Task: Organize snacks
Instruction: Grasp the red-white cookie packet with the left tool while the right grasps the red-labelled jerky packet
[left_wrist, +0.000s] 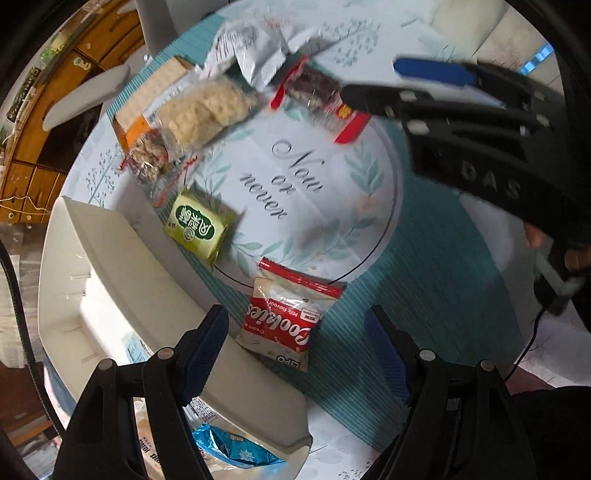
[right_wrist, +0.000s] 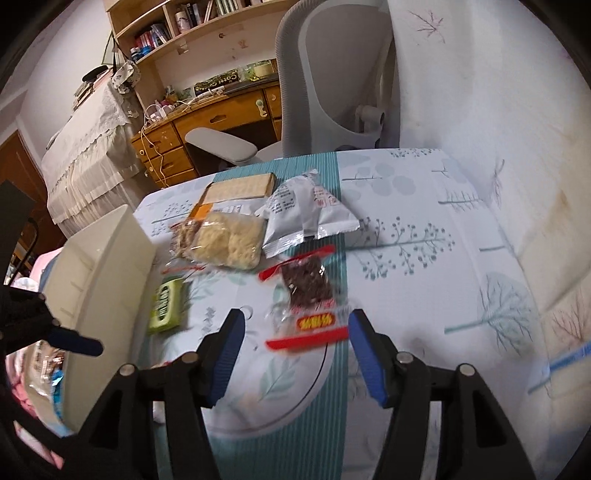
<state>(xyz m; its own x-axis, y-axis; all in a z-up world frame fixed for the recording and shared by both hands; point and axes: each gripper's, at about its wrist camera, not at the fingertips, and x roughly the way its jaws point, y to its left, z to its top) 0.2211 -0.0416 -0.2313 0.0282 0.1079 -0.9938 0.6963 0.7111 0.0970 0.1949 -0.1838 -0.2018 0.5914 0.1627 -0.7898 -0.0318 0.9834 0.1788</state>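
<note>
Left gripper (left_wrist: 297, 354): jaws apart, empty, over cookies packet (left_wrist: 286, 314) beside white bin (left_wrist: 110, 280).
Right gripper (right_wrist: 295, 350): jaws apart, empty, straddling red-edged packet (right_wrist: 308, 295).
Risk: slippery film squirts from pads; left finger clips bin rim.

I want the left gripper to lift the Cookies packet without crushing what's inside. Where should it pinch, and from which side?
Probably best from above. The Cookies packet lies flat on the tablecloth, partly leaning on the white bin. The open left gripper could pinch the red crimped seam at the far end, a thin flat edge clear of the contents.
</note>
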